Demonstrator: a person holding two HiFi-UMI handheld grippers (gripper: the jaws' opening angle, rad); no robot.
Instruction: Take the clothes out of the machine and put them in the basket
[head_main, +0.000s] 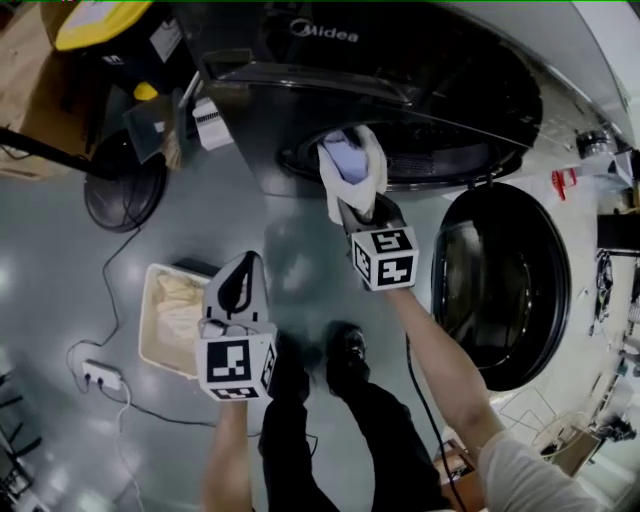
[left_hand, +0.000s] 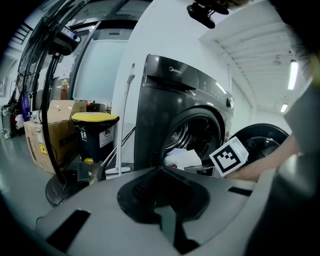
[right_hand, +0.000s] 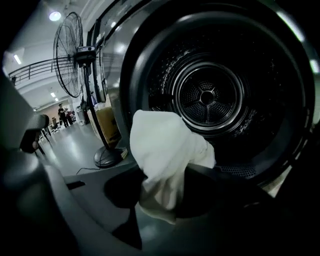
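Soft white cloth garment (head_main: 355, 168), bunched and limp, clamped in the right claw (head_main: 358, 208) at the mouth of the dark grey front-loading washing machine (head_main: 330, 60), just outside the drum. Same white cloth garment (right_hand: 165, 150) in the right gripper view, pinched between both jaws, loose end hanging below them.

Judged light, floppy and safe to squeeze hard. Apt to trail and snag on the drum lip, so best taken by a thick fold near the middle, much as here.

Left claw (head_main: 248, 262) closed on nothing, hovering by the near edge of the cream plastic basket (head_main: 150, 335). Basket down on the grey floor (head_main: 290, 240), left of the machine and well apart from the drum, already carrying pale fabric.

Round glass door (head_main: 500, 280) swung wide at the right, off the likely path to the basket. Left of the machine: black floor fan (head_main: 125, 190), yellow-lidded black bin (left_hand: 95, 125), cardboard box (left_hand: 45, 135). White power strip (head_main: 100, 377) and its cable lying just beside the basket, a possible snag underfoot. Left claw itself perhaps in the way of the drop.
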